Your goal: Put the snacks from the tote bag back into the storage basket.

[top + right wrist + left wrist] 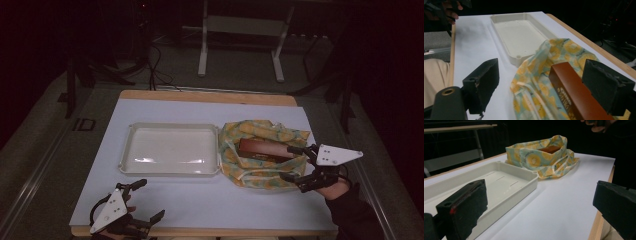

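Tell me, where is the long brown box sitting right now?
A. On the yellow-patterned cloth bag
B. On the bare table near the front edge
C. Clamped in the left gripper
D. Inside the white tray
A: the brown box lies on the yellow-patterned cloth bag, just right of the white tray, with the right gripper beside it and its jaws wide apart, not pressing on it.

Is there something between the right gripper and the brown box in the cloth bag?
Nothing visible blocks it. The right gripper is open at the near right edge of the yellow-patterned cloth bag, and the brown box lies uncovered in the bag's open top, partly between the jaws in the right gripper view.
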`<state>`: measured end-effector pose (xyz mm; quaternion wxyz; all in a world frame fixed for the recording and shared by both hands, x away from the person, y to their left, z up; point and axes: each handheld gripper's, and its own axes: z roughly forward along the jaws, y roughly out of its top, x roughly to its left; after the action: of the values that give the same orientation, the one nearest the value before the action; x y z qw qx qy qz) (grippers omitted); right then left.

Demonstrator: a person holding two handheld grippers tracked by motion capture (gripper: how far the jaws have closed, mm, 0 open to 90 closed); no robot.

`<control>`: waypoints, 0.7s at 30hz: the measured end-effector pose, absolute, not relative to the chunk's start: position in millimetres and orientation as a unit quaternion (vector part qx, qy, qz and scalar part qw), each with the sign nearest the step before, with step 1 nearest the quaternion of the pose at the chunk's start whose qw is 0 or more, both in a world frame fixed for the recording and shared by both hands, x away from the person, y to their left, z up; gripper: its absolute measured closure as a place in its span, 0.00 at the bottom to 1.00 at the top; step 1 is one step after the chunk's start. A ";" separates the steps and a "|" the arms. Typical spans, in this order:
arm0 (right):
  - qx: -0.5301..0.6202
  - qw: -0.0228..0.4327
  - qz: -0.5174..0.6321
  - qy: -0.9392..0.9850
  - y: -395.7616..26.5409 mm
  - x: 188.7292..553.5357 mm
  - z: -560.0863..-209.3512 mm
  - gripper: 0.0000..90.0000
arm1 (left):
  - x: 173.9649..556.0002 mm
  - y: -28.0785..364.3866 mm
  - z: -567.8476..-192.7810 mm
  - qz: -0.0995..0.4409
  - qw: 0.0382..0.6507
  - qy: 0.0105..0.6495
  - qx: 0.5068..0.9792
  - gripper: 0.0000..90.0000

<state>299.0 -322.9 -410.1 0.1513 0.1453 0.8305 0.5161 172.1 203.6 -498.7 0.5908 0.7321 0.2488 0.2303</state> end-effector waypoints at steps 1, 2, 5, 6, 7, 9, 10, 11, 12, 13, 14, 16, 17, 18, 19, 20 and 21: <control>0.145 0.150 0.516 0.831 -322.5 303.2 -408.7 0.17 | 172.2 203.5 -498.7 0.230 0.591 0.249 0.732 0.00; 0.144 0.145 0.514 0.833 -322.3 307.2 -407.0 0.18 | 172.2 203.5 -498.7 0.230 0.591 0.249 0.732 0.00; 0.140 0.142 0.506 0.839 -320.1 318.9 -402.5 0.19 | 172.3 203.4 -498.8 0.230 0.590 0.248 0.733 0.00; 0.140 0.141 0.504 0.840 -319.2 322.9 -401.3 0.21 | 172.3 203.4 -498.9 0.230 0.591 0.248 0.733 0.00; 0.140 0.141 0.504 0.840 -319.2 322.9 -401.3 0.21 | 172.3 203.4 -498.9 0.230 0.591 0.248 0.733 0.00; 0.136 0.139 0.493 0.848 -316.3 332.9 -399.2 0.24 | 172.3 203.4 -498.9 0.230 0.590 0.248 0.733 0.00; 0.136 0.141 0.490 0.849 -315.2 335.5 -399.2 0.24 | 172.3 203.5 -498.9 0.230 0.590 0.248 0.733 0.00; 0.136 0.139 0.486 0.852 -314.0 339.1 -399.2 0.26 | 172.2 203.6 -498.9 0.230 0.590 0.248 0.733 0.00; 0.135 0.137 0.480 0.856 -312.8 342.8 -399.6 0.26 | 172.3 203.6 -498.9 0.230 0.590 0.248 0.733 0.00; 0.135 0.135 0.475 0.859 -311.9 345.6 -400.1 0.27 | 172.3 203.6 -498.9 0.230 0.590 0.248 0.733 0.00; 0.136 0.132 0.470 0.862 -310.9 349.5 -401.1 0.29 | 172.4 203.6 -499.0 0.230 0.589 0.247 0.734 0.00; 0.136 0.127 0.459 0.869 -309.2 356.9 -403.4 0.31 | 172.3 203.5 -499.0 0.229 0.589 0.247 0.734 0.00; 0.135 0.125 0.451 0.873 -308.0 361.5 -405.2 0.32 | 172.3 203.5 -499.0 0.229 0.589 0.247 0.734 0.00; 0.138 0.124 0.447 0.875 -307.1 363.7 -406.2 0.33 | 172.2 203.5 -499.0 0.229 0.589 0.247 0.735 0.00; 0.136 0.122 0.439 0.880 -305.5 367.7 -408.4 0.35 | 172.3 203.5 -499.0 0.229 0.588 0.246 0.735 0.00; 0.136 0.122 0.433 0.883 -304.3 370.4 -410.1 0.36 | 172.3 203.5 -499.0 0.229 0.588 0.247 0.735 0.00; 0.137 0.120 0.428 0.885 -303.4 372.6 -411.4 0.36 | 172.3 203.5 -499.1 0.230 0.588 0.246 0.736 0.00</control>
<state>372.6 -303.4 -411.4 0.1203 0.1366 0.8852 0.4282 172.3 203.5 -499.1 0.5875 0.7358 0.2463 0.2297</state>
